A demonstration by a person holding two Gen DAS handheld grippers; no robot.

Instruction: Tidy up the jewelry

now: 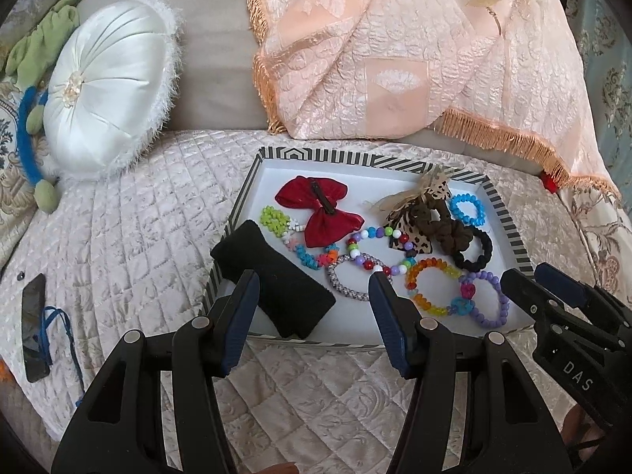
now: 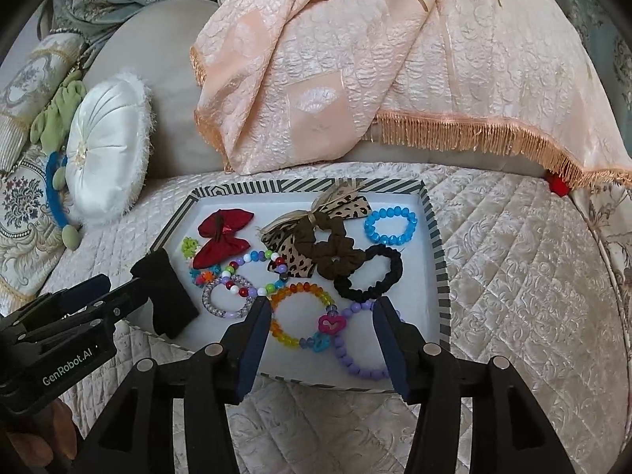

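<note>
Looking down and forward along the fingers [image 1: 241, 320] from near the striped tray [image 1: 509, 221], left view sitting over its lower left end, right view over its lower right. Sharing the tray [image 2: 434, 221], white cushion [image 2: 106, 150] and peach throw [image 2: 395, 79].

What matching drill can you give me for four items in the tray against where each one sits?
Items:
1. red bow
2. blue bead bracelet
3. black cloth
4. purple bead bracelet

Places, seen from the left wrist camera:
A. near right corner of the striped tray
B. along the tray's left edge, reaching its near left corner
C. far right corner
D. far left part, clip side up

Pairs: 1-D, 2-C, 3-B, 4-A.
</note>
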